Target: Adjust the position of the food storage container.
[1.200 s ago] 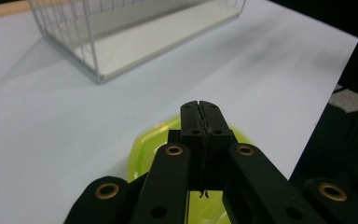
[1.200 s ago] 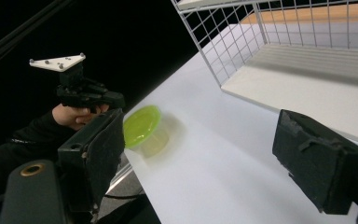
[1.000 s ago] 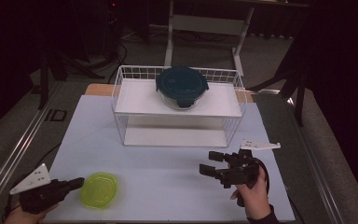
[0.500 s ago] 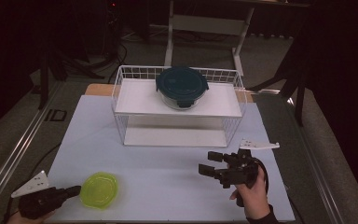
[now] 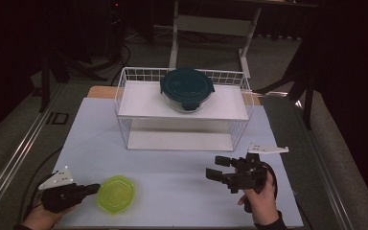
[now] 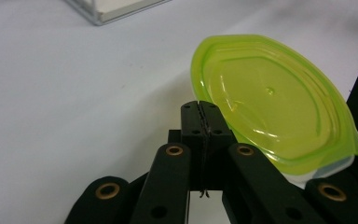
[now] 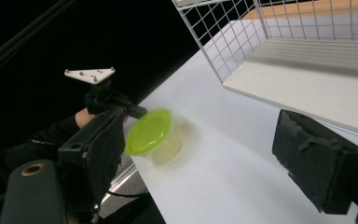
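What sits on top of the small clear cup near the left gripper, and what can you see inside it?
A lime-green lid sits tilted on the small clear cup, lifted on one side. The left gripper, jaws shut, meets the lid's edge. The lid and the yellowish wall hide any contents.

Dim room, dark surroundings; the table (image 5: pixel 182 191) lit evenly, shadows soft, close jaws blurred

1. A lab-style recording room, dim, dark all around one lit table (image 5: pixel 91 143).
2. White mat covers the tabletop; metal rails run along its edges.
3. Cables (image 5: pixel 124 50) trail across grey floor behind; a stand's metal legs (image 5: pixel 211 28) rise there.
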`<state>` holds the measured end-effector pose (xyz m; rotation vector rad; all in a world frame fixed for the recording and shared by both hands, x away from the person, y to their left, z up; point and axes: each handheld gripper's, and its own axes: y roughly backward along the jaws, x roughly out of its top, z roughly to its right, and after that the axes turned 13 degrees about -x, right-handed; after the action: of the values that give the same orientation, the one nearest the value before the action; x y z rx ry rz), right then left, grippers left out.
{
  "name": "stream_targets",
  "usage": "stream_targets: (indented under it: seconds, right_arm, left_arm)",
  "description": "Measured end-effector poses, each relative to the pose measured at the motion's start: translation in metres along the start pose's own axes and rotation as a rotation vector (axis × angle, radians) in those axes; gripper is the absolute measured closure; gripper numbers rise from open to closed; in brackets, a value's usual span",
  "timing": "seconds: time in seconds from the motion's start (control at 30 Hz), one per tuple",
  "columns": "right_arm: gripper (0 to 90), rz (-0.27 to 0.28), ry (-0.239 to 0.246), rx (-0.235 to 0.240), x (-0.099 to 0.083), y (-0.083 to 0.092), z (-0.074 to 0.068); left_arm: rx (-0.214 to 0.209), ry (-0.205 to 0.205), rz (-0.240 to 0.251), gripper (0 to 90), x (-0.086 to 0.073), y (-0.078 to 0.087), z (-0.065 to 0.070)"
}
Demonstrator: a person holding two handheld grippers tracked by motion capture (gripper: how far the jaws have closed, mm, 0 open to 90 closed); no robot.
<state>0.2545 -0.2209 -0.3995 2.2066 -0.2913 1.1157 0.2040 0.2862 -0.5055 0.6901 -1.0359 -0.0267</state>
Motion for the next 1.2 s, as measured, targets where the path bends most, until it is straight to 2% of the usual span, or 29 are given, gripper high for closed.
stream_targets:
  seconds: [0.07, 0.17, 0.33, 0.47, 0.6, 0.7, 0.87, 1.13, 1.2]
  right_arm:
    - [16.3, 0.000, -0.002, 0.000, -0.001, 0.001, 0.001]
    - [16.3, 0.002, -0.004, -0.002, -0.001, 0.002, 0.001]
    - [16.3, 0.007, -0.004, -0.004, -0.001, 0.005, 0.002]
    - [16.3, 0.008, -0.005, -0.003, -0.001, 0.004, 0.002]
    - [16.3, 0.006, -0.005, 0.003, 0.000, 0.002, 0.000]
    - [16.3, 0.008, -0.001, 0.005, 0.001, 0.002, -0.001]
    - [16.3, 0.007, -0.006, 0.000, 0.000, 0.003, 0.000]
    - [16.6, 0.006, -0.017, 0.001, -0.003, 0.003, 0.003]
    - [16.6, 0.006, -0.017, 0.001, -0.003, 0.003, 0.003]
  left_arm:
    - [0.003, -0.007, -0.006, 89.2, 0.003, -0.004, 0.000]
    - [0.013, 0.002, 0.000, 89.3, 0.001, 0.000, 0.000]
    - [0.030, 0.038, -0.043, 89.3, -0.015, 0.008, 0.000]
    - [-0.002, 0.052, -0.078, 89.3, -0.026, 0.006, 0.007]
    - [-0.051, 0.037, -0.134, 89.2, -0.031, -0.006, 0.014]
    - [-0.083, 0.040, -0.164, 89.2, -0.030, -0.015, 0.016]
    - [-0.104, 0.032, -0.160, 89.2, -0.023, -0.021, 0.017]
    - [-0.064, 0.057, -0.151, 89.2, -0.011, -0.035, 0.011]
    - [-0.067, 0.064, -0.157, 89.2, -0.008, -0.039, 0.010]
